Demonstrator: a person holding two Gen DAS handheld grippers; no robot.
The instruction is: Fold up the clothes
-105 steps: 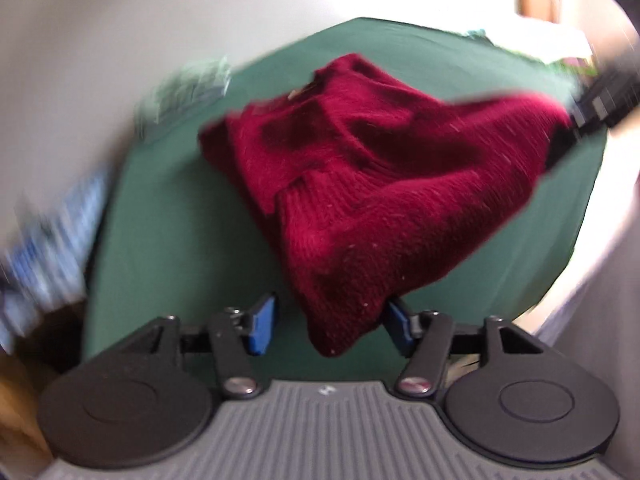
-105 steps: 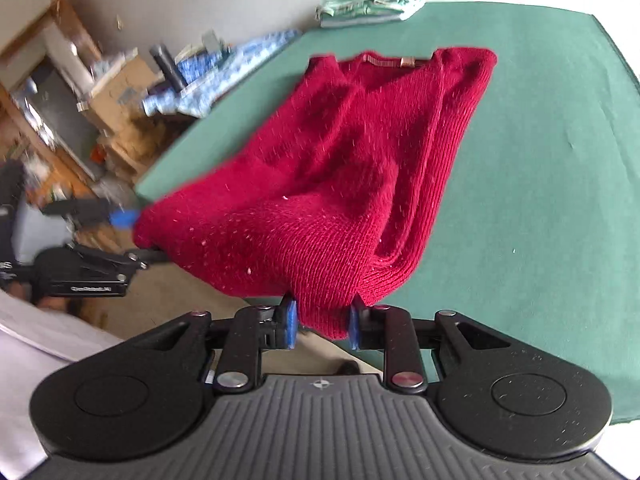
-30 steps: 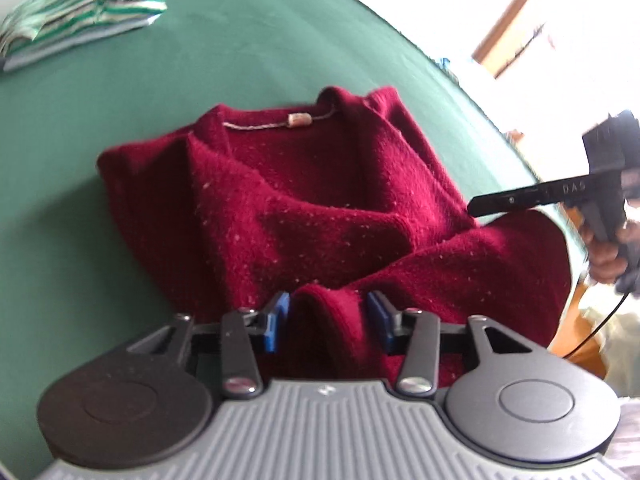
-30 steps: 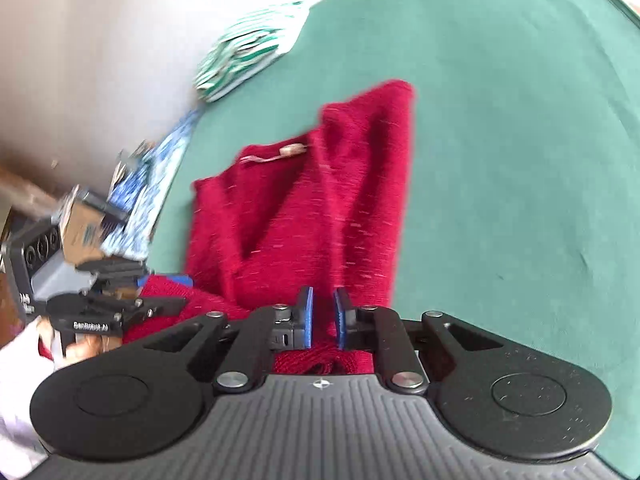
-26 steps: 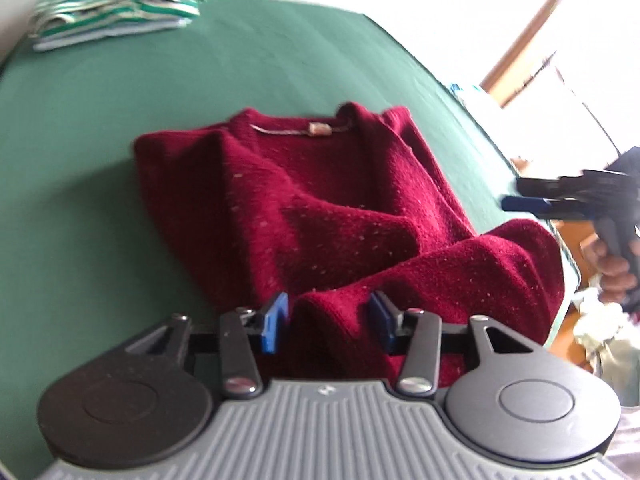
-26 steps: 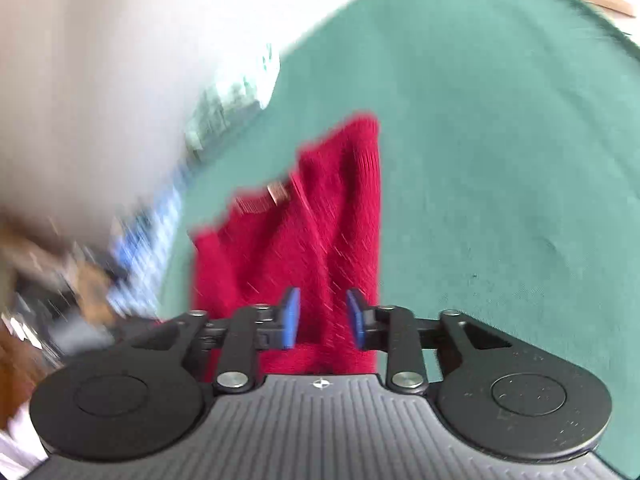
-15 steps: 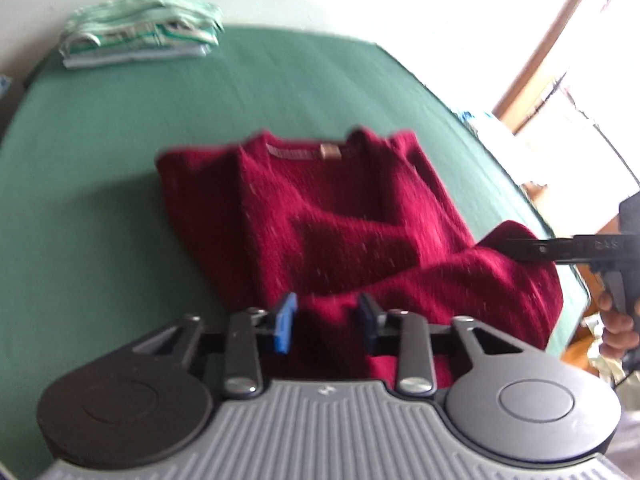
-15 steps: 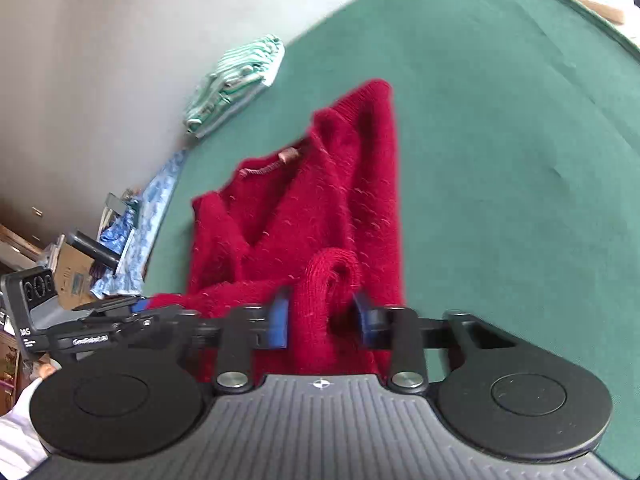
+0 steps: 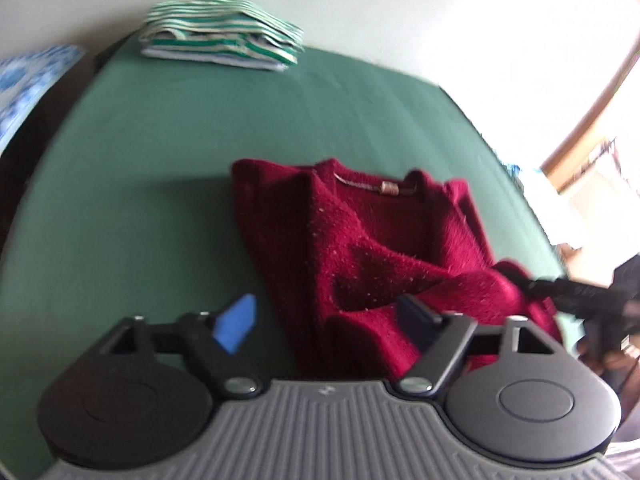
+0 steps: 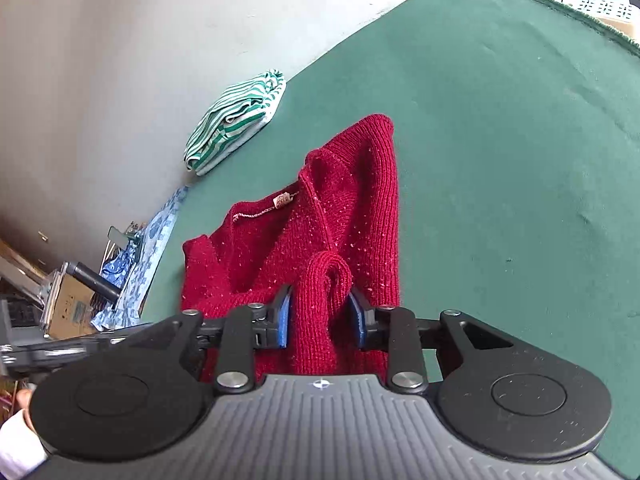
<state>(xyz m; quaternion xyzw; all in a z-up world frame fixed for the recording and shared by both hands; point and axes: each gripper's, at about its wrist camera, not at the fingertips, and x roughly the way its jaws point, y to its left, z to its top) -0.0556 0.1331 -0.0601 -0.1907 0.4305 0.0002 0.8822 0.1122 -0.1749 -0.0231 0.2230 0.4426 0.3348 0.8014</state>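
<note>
Green table cloth, pale wall, left tongs wide, right tongs parted around red sweater

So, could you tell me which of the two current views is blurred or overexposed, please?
Left wrist view: soft with motion blur, red sweater and striped folded stack smeared, window area at right blown out white. Right wrist view: sharp, the sweater's knit crisp, evenly lit; fisheye bends the green tabletop edge.

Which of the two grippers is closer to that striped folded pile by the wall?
Left. The left gripper sits on the sweater's side nearer the striped pile; the right gripper is at the far side.
</note>
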